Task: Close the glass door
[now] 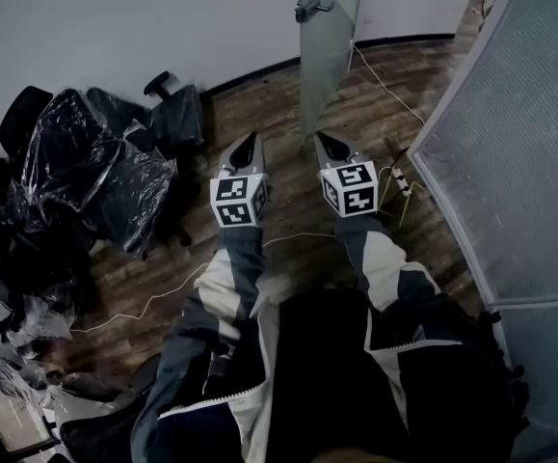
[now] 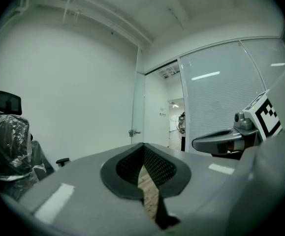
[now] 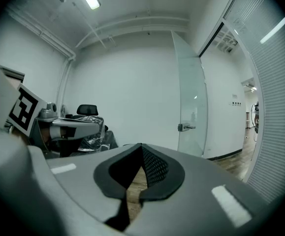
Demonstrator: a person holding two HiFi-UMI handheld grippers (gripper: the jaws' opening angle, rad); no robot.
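Tall frosted glass door [image 1: 329, 37] stands open ahead, well apart from both tools; small metal lever handle [image 1: 309, 9] on it. Left tool [image 1: 248, 148], right tool [image 1: 330, 146]: jaws together, empty. Risks: hard tips may skid on smooth glass; thin white cable [image 1: 386, 87] on wood-plank floor [image 1: 288, 114] may snag door swing.

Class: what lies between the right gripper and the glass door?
Only bare wooden floor, shown in the right gripper view, lies between the right gripper and the glass door.
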